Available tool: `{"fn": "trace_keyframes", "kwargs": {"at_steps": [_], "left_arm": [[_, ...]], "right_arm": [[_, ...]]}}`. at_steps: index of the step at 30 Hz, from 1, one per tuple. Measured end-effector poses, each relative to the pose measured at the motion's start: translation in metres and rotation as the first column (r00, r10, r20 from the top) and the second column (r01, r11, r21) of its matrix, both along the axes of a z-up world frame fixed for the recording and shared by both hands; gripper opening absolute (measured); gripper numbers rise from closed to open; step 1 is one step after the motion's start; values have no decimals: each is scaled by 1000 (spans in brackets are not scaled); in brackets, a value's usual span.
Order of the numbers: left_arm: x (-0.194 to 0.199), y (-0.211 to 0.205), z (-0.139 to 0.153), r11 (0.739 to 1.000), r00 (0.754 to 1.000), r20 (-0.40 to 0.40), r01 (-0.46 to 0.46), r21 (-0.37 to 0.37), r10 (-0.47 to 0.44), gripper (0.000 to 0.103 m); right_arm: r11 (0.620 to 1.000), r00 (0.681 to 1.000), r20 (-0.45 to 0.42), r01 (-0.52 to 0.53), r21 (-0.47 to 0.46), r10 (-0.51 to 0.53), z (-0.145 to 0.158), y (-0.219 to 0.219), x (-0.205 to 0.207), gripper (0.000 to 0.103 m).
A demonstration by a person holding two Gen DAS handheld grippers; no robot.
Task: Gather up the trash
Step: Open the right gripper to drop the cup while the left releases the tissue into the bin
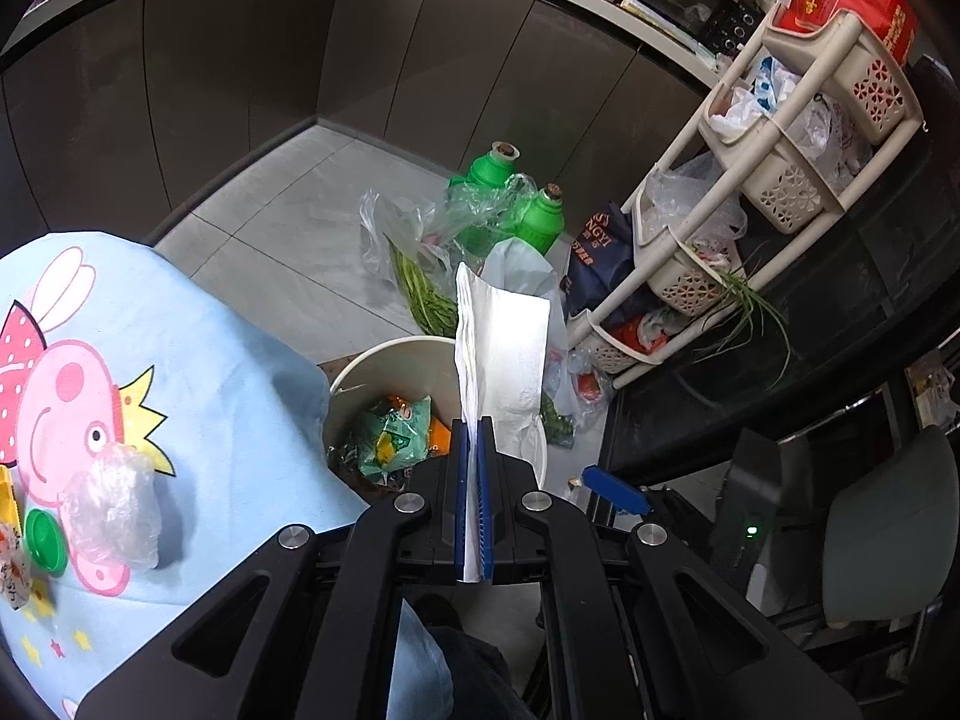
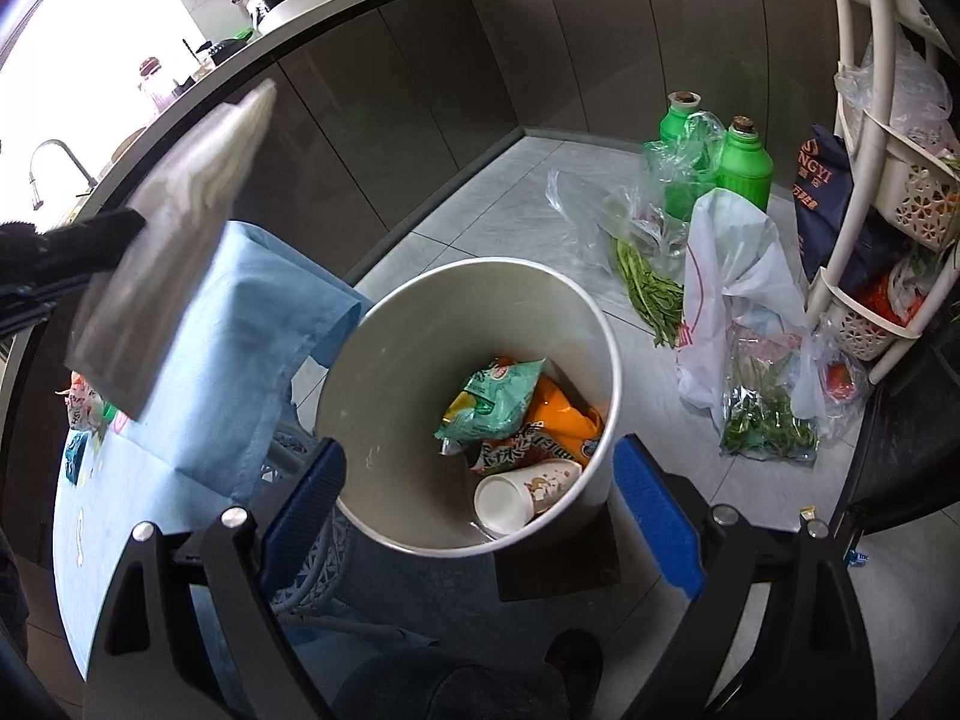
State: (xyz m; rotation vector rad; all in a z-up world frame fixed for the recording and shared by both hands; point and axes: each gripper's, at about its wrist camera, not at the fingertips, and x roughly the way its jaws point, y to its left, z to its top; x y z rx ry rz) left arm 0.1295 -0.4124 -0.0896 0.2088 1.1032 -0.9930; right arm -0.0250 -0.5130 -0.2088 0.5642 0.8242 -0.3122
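My left gripper [image 1: 474, 427] is shut on a folded white paper tissue [image 1: 504, 348], which sticks up past the fingertips over the white trash bin [image 1: 384, 360]. The right wrist view shows the same tissue [image 2: 174, 228] blurred at the left, above the blue tablecloth [image 2: 240, 330]. My right gripper [image 2: 480, 450] hangs open over the bin [image 2: 420, 300] with nothing between its blue pads [image 2: 654, 498]. Inside the bin lie a green wrapper [image 2: 489, 399], an orange wrapper [image 2: 558, 420] and a paper cup [image 2: 516, 495]. On the cloth [image 1: 210, 360] sit crumpled clear plastic [image 1: 114, 504] and a green cap [image 1: 45, 540].
On the tiled floor behind the bin stand two green bottles [image 2: 744, 165], a clear bag of greens [image 2: 648, 282] and a white plastic bag [image 2: 738, 300]. A cream basket rack [image 1: 774, 180] stands at the right, dark cabinets [image 1: 300, 60] behind, and a grey chair [image 1: 888, 540] at lower right.
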Motion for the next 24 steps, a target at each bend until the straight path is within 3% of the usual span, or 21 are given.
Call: {"fn": "trace_keyframes", "kwargs": {"at_steps": [8, 10, 12, 13, 24], "left_arm": [[5, -12, -28, 998, 999, -37, -8, 54, 10, 4], [4, -14, -30, 997, 1000, -16, -16, 71, 17, 10], [3, -14, -30, 997, 1000, -8, -24, 71, 25, 37], [3, -12, -28, 997, 999, -4, -33, 65, 34, 41], [3, 5, -1, 997, 997, 29, -71, 13, 70, 62]], "right_arm": [[1000, 1000, -8, 6, -5, -6, -4, -3, -4, 91], [1000, 1000, -11, 8, -3, -8, -5, -4, -5, 91], [1000, 1000, -10, 11, -2, -11, -4, -4, -5, 91], [1000, 1000, -10, 12, -3, -12, -4, -4, -5, 91], [1000, 1000, 11, -2, -16, 2, 11, 4, -4, 91]]}}
